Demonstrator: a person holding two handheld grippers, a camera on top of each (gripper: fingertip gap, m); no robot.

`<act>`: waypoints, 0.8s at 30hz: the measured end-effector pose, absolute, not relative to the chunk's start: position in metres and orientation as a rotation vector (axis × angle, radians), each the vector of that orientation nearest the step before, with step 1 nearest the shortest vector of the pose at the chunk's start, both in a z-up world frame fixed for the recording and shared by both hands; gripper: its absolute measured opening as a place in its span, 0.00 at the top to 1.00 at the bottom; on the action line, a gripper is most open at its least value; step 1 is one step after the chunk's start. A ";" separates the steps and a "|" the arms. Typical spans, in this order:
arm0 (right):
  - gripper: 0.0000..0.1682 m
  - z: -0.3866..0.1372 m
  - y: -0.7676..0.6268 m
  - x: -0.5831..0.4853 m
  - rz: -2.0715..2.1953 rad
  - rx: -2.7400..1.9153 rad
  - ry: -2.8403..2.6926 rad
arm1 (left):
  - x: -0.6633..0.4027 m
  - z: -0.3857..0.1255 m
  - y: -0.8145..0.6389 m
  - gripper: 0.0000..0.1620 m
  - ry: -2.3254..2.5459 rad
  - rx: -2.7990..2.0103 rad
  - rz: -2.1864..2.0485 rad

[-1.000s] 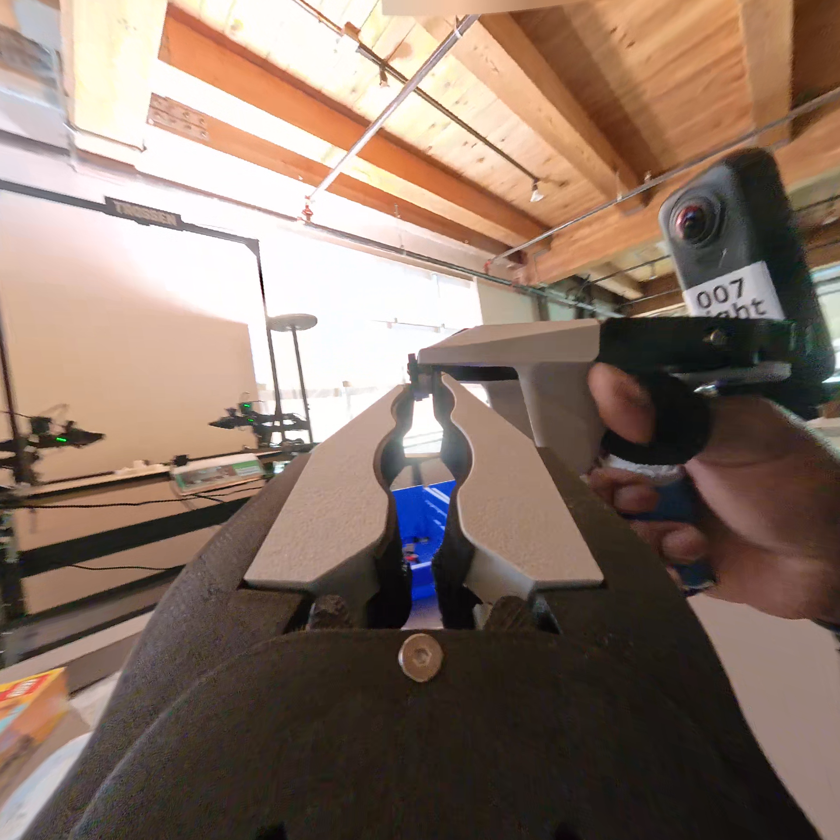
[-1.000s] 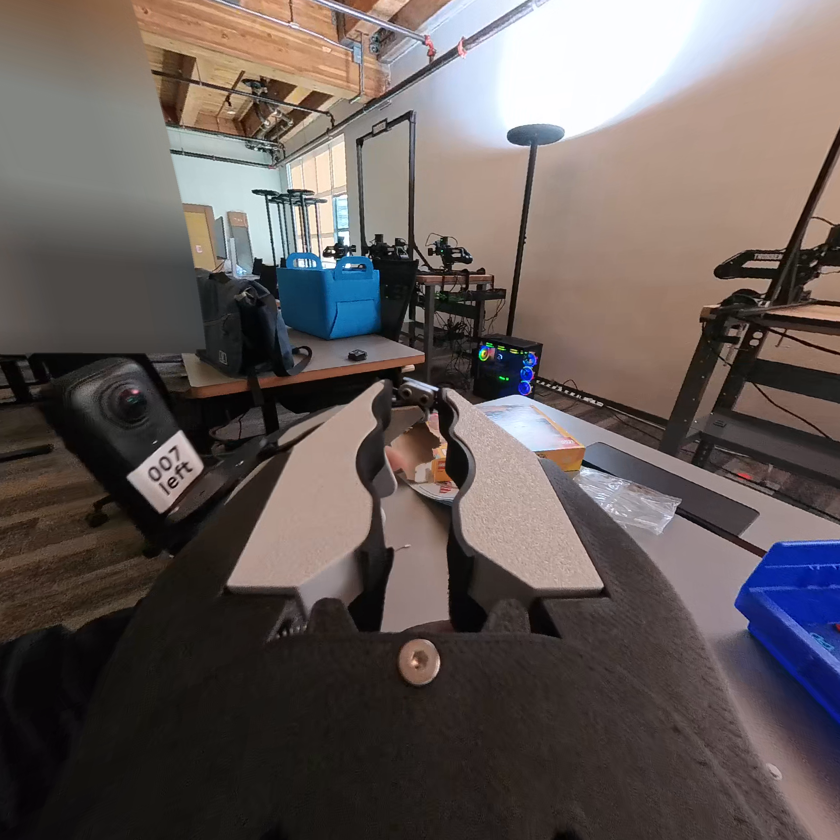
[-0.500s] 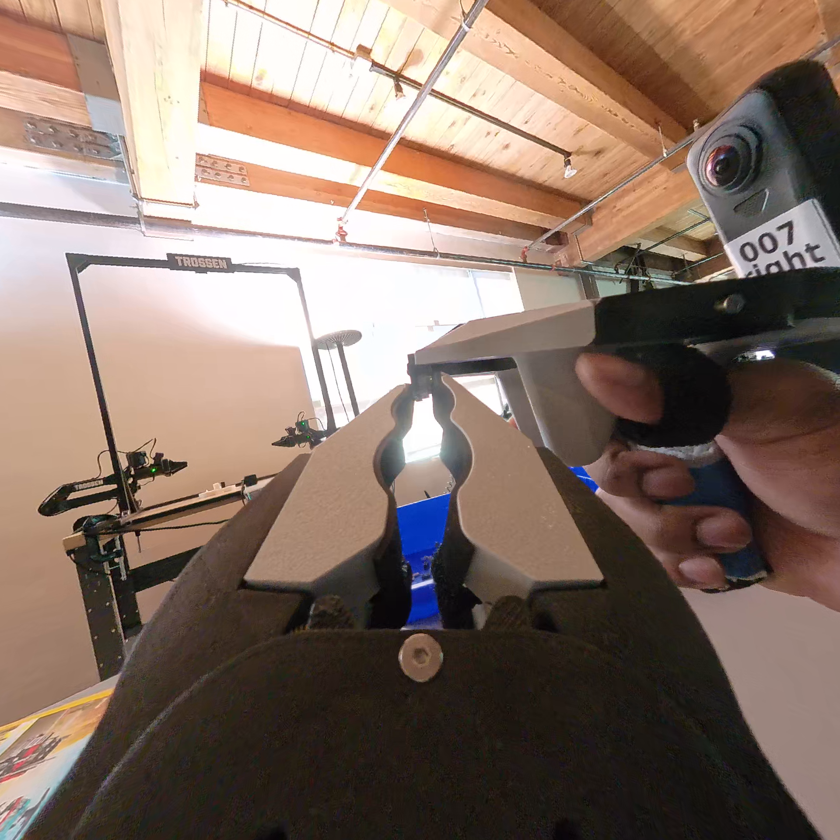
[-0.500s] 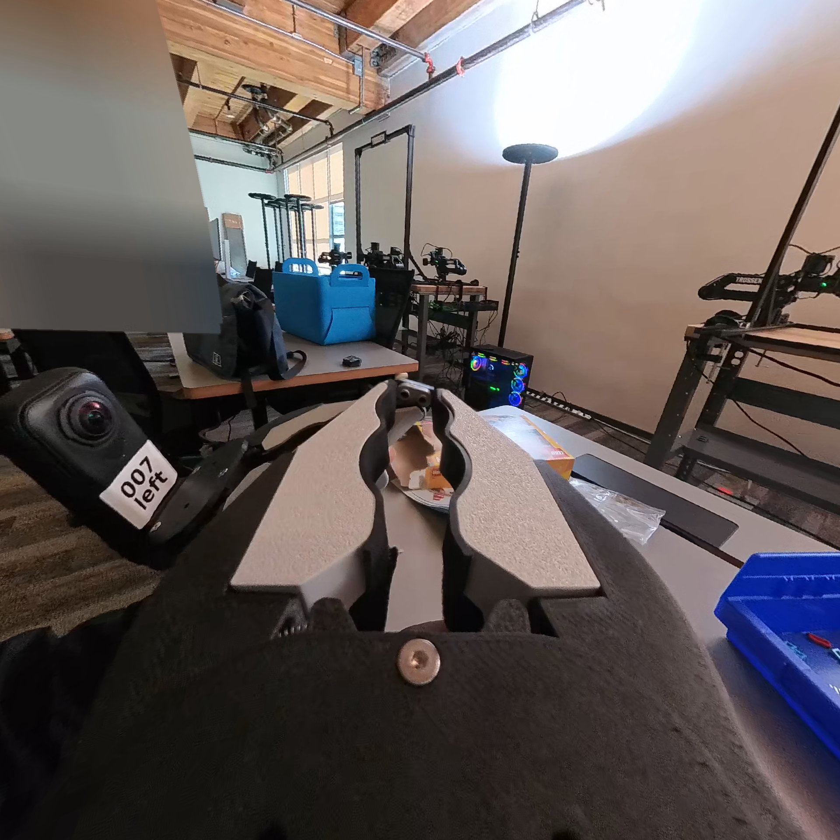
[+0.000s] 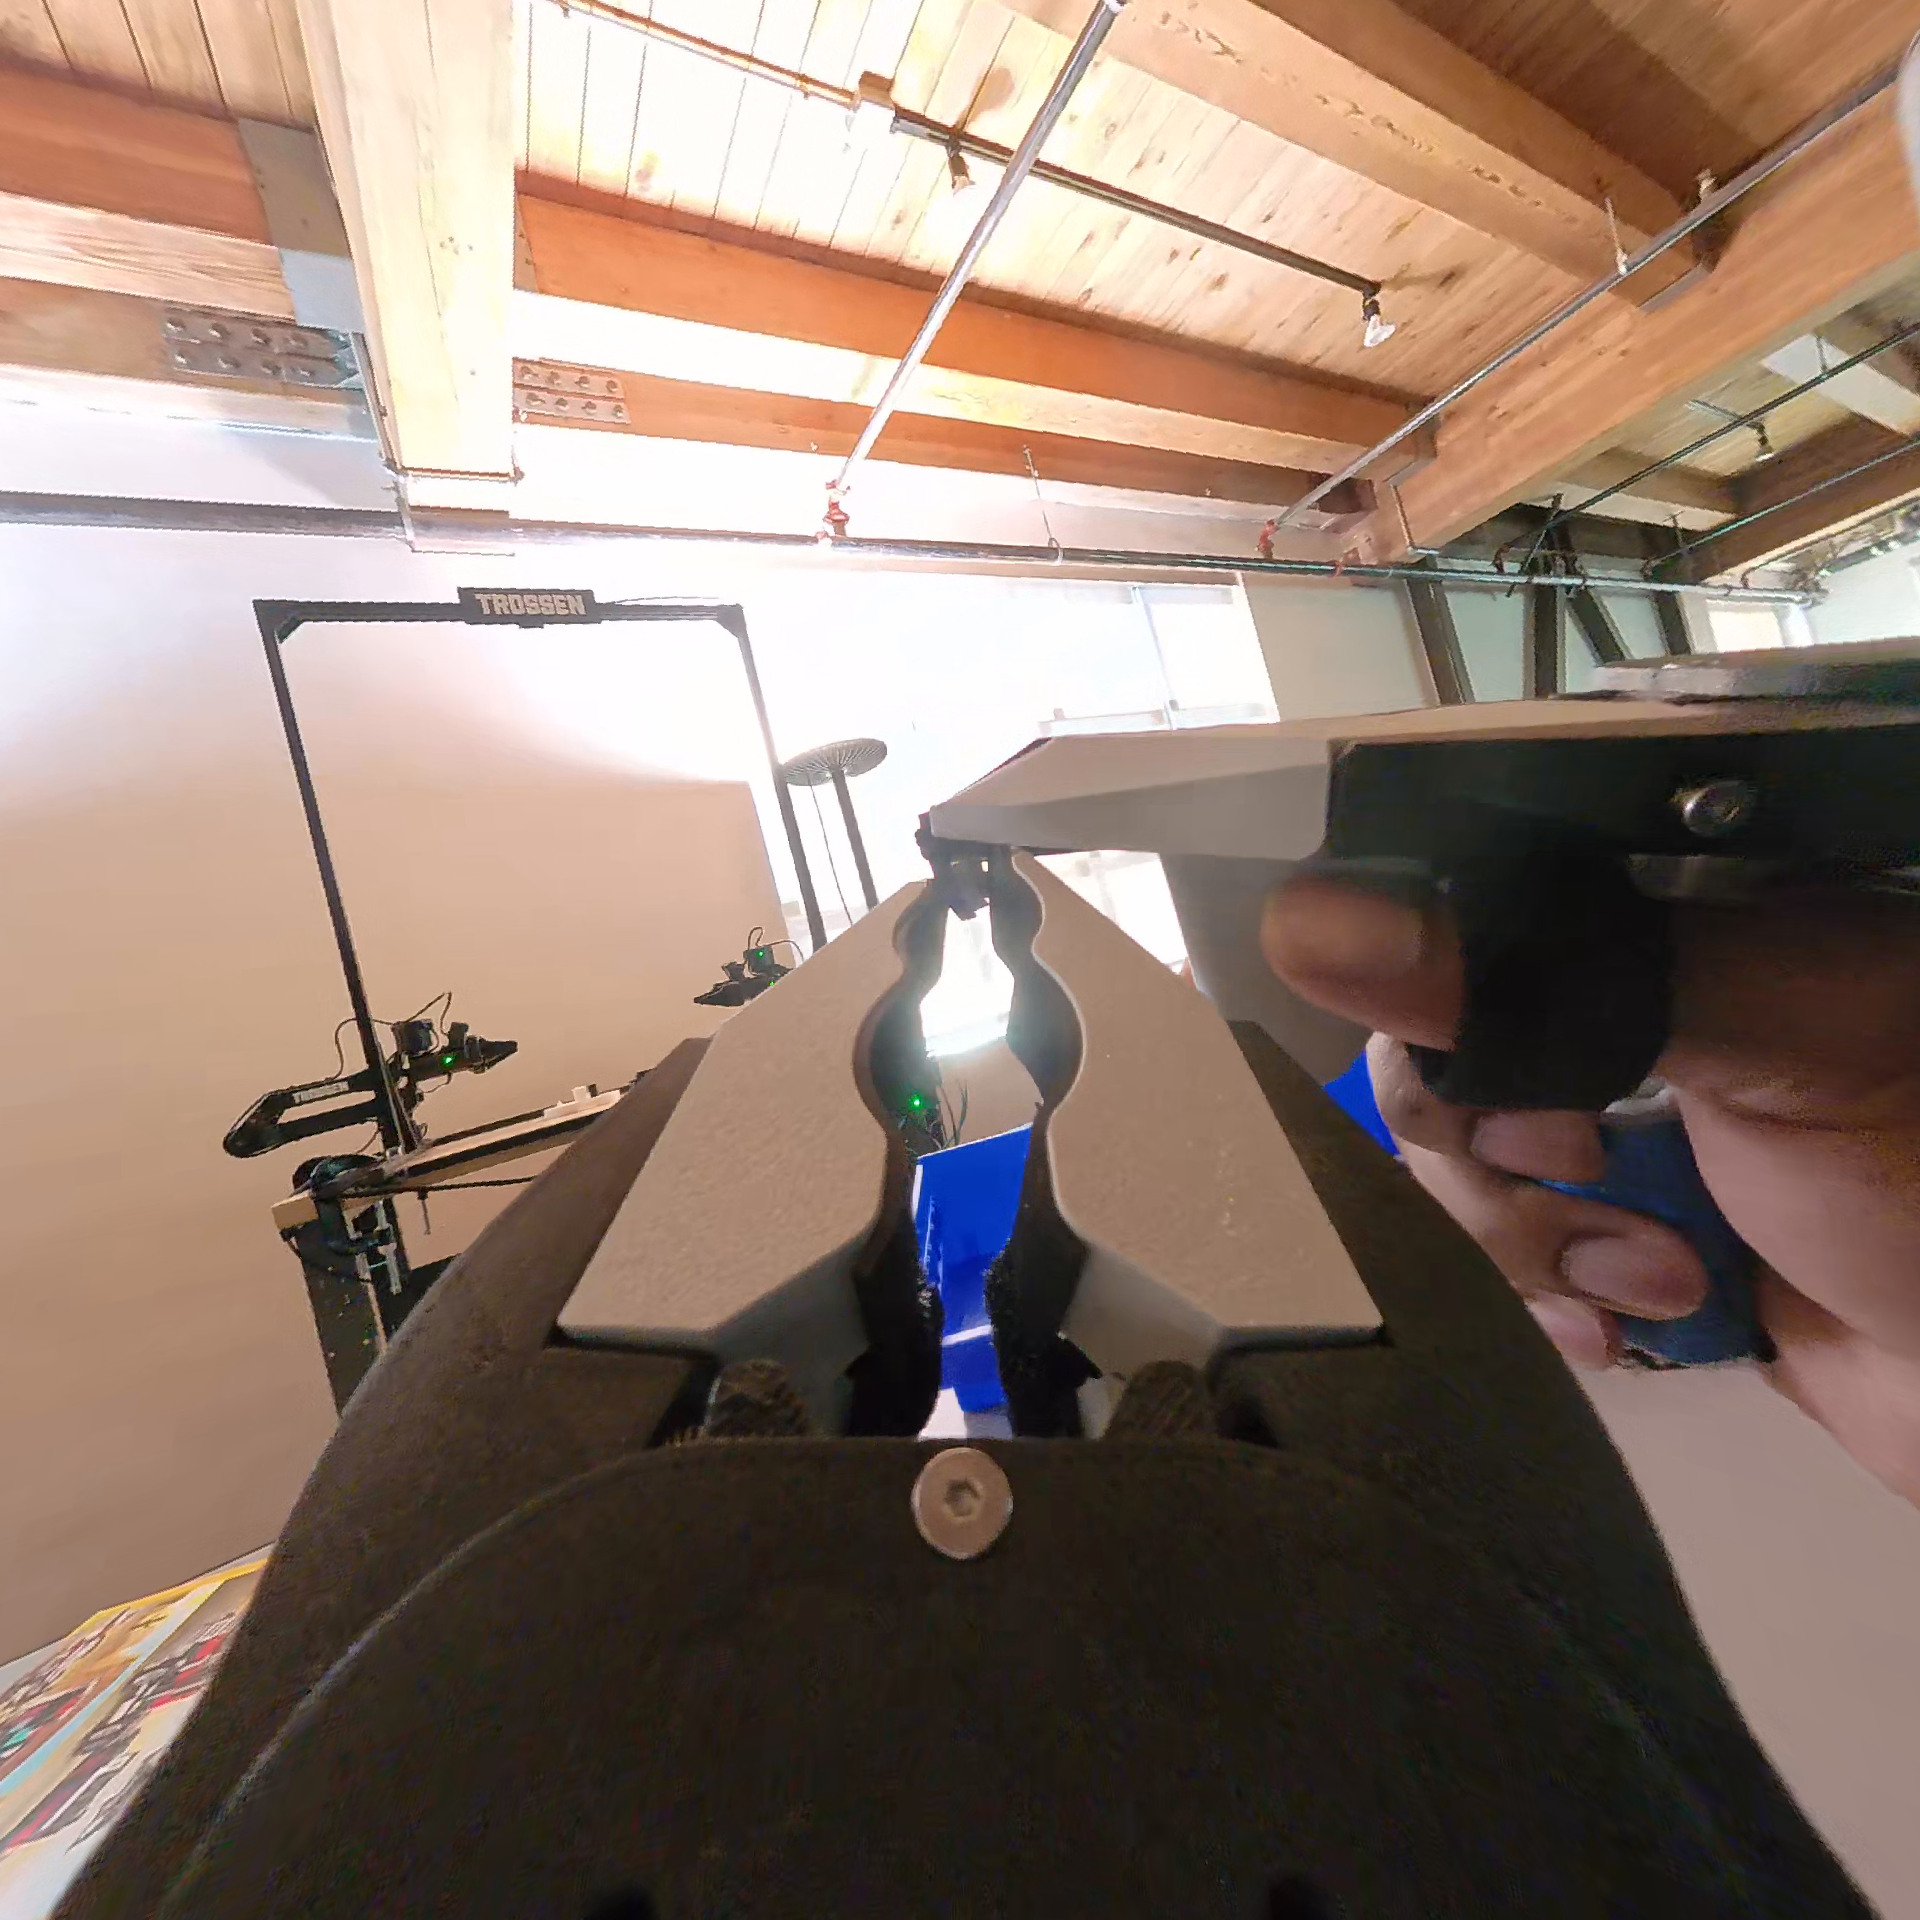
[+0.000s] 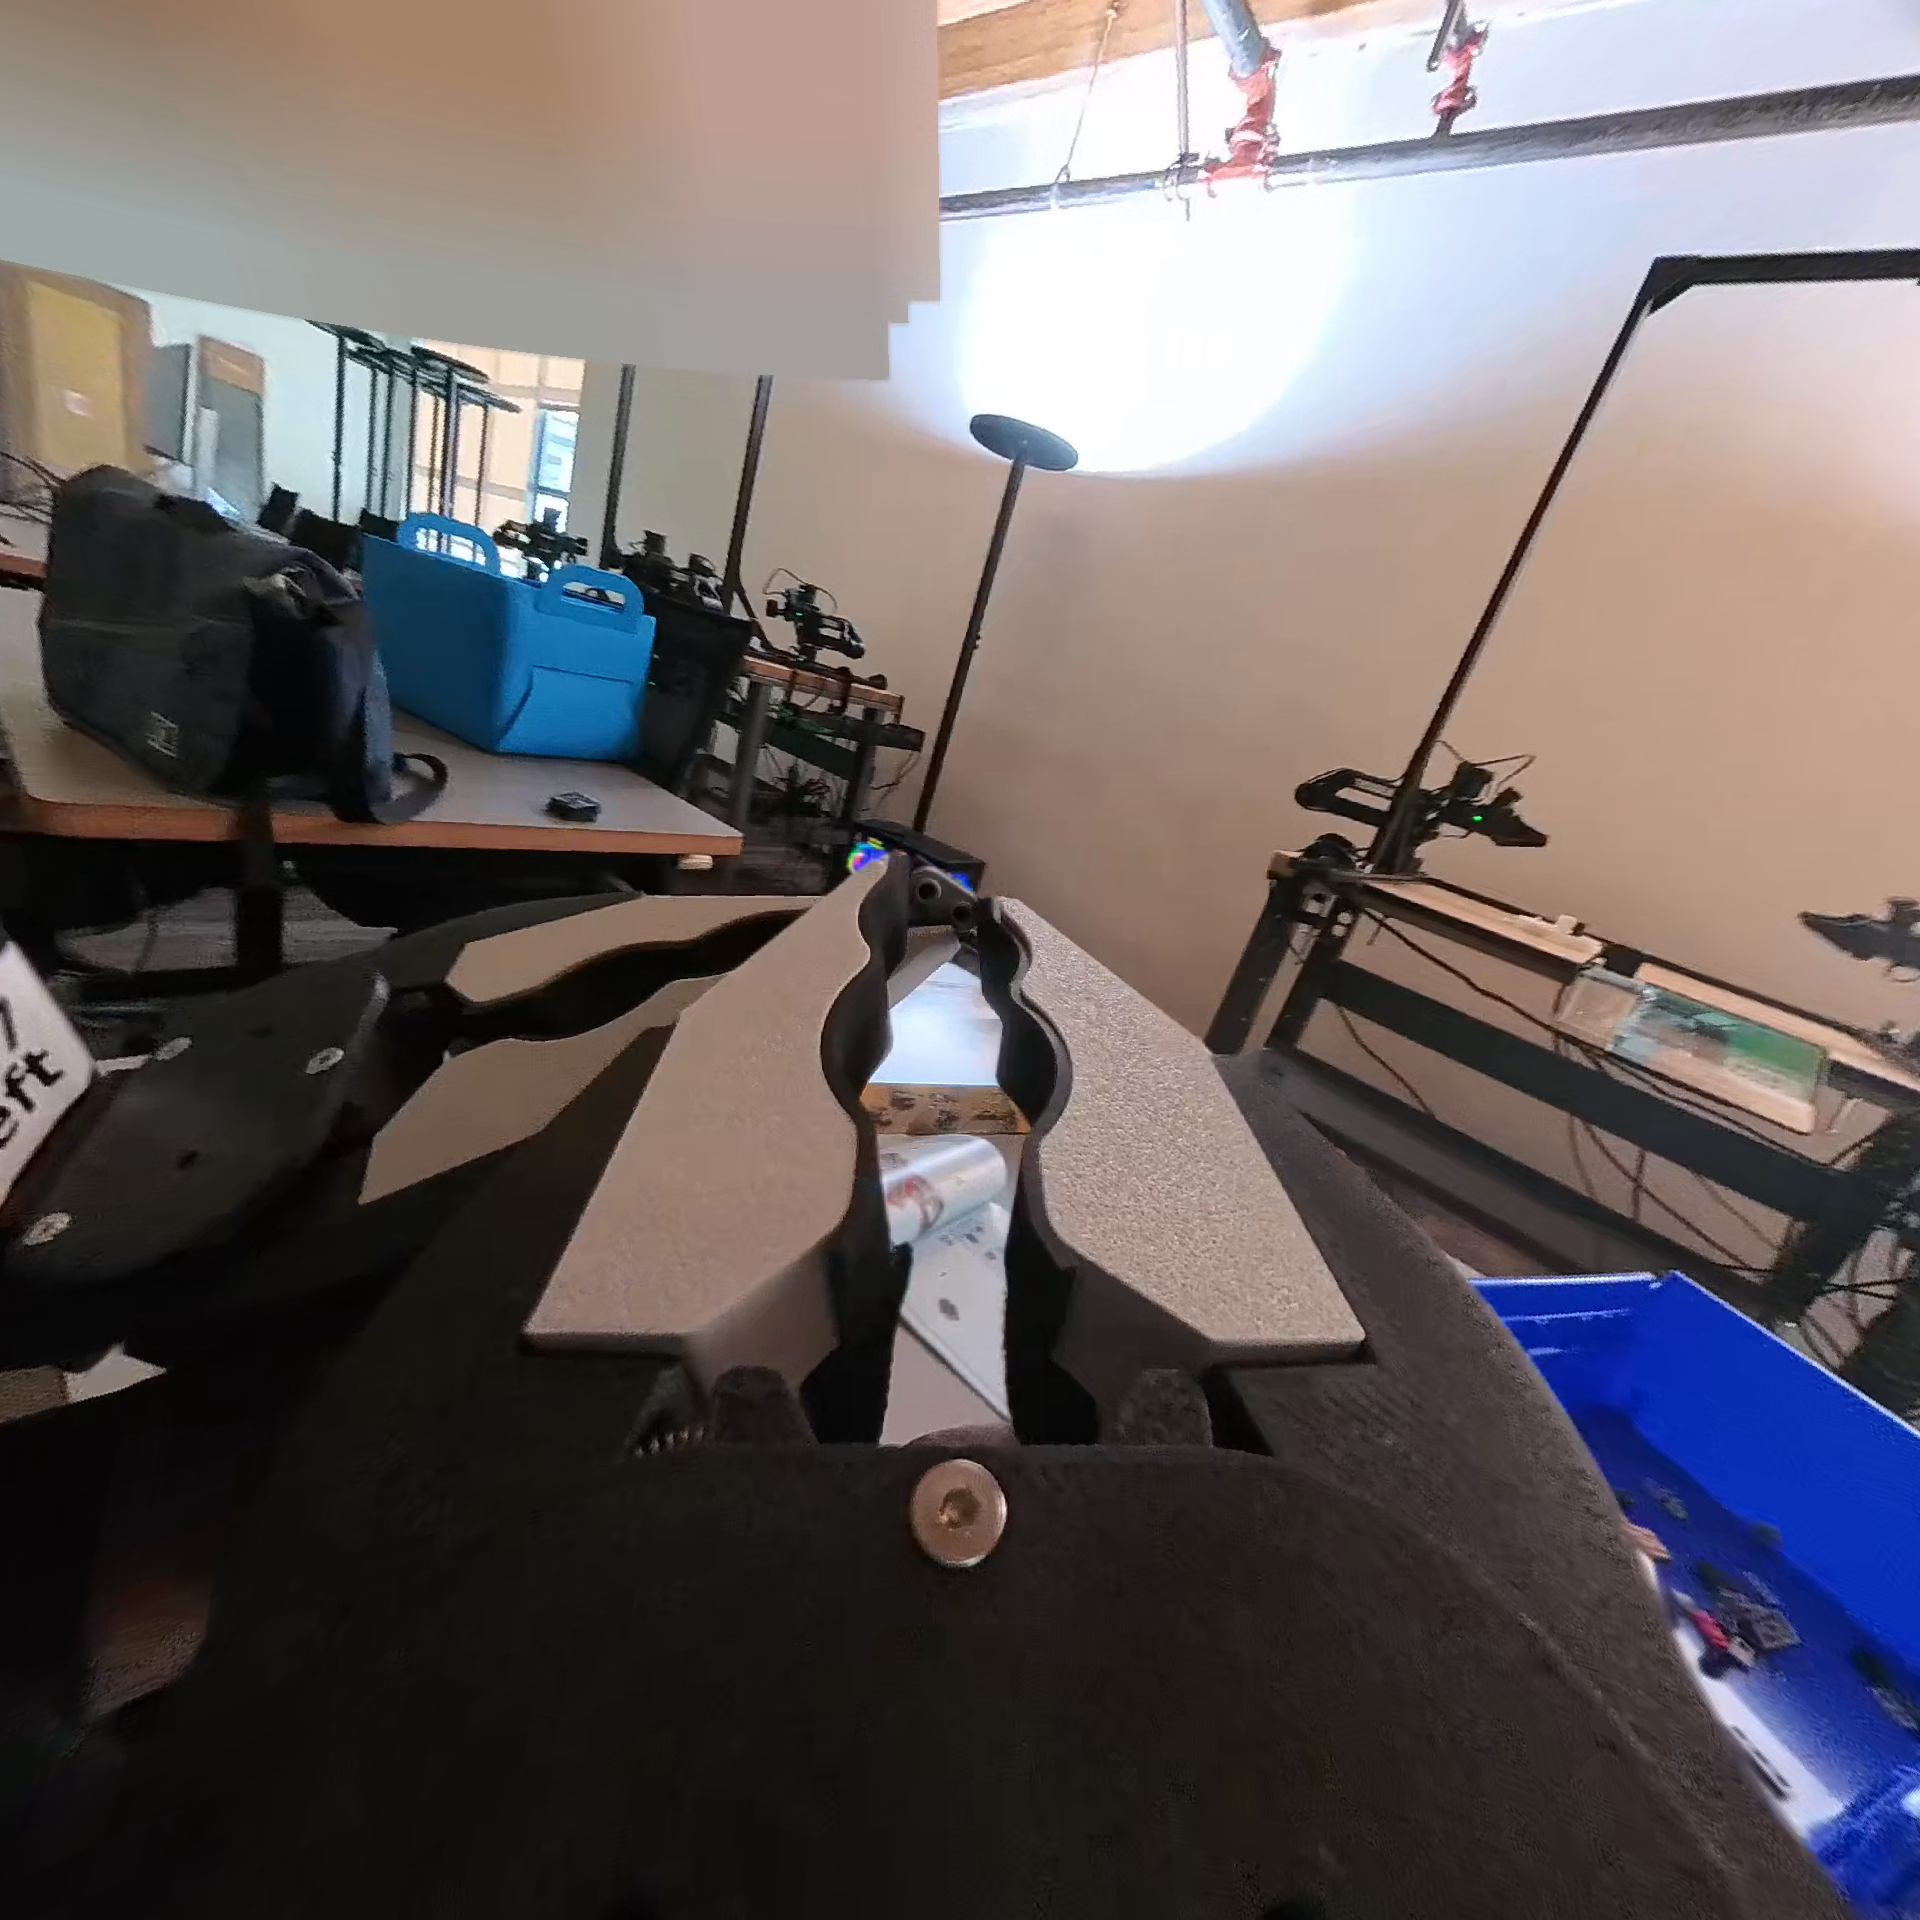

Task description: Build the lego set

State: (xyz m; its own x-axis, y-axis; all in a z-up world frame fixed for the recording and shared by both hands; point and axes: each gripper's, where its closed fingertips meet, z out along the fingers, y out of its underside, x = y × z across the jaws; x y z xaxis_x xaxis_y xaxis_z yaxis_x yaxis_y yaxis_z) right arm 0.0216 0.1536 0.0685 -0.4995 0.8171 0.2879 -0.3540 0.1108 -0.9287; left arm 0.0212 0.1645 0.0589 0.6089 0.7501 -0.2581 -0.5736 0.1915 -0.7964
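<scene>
Two grippers are meeting tip to tip in mid-air, apparently joining small pieces; in the left wrist view, the left gripper (image 5: pixel 964 902) is pinching a small dark lego piece (image 5: pixel 958 896), jaws nearly closed, the right gripper (image 5: pixel 1132 805) touching from above; in the right wrist view, the right gripper (image 6: pixel 935 902) is clamping a small grey lego part (image 6: pixel 940 898), while the blue bin (image 6: pixel 1704 1475) of loose pieces is sitting at the worktop's right edge; next, pressing them together squarely.

Bright uplight glare on wall (image 6: pixel 1132 343); fisheye bending at edges (blue bin (image 6: pixel 1766 1558) motion-blurred).
</scene>
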 end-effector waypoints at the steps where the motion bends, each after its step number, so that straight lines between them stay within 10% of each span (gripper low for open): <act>1: 0.92 0.068 0.154 0.021 1.553 -0.483 -1.440 | 0.021 0.058 0.165 0.94 -0.208 -1.017 0.941; 24: 1.00 0.055 0.158 0.012 1.988 -0.674 -1.603 | 0.001 0.054 0.135 0.95 -0.309 -0.872 0.344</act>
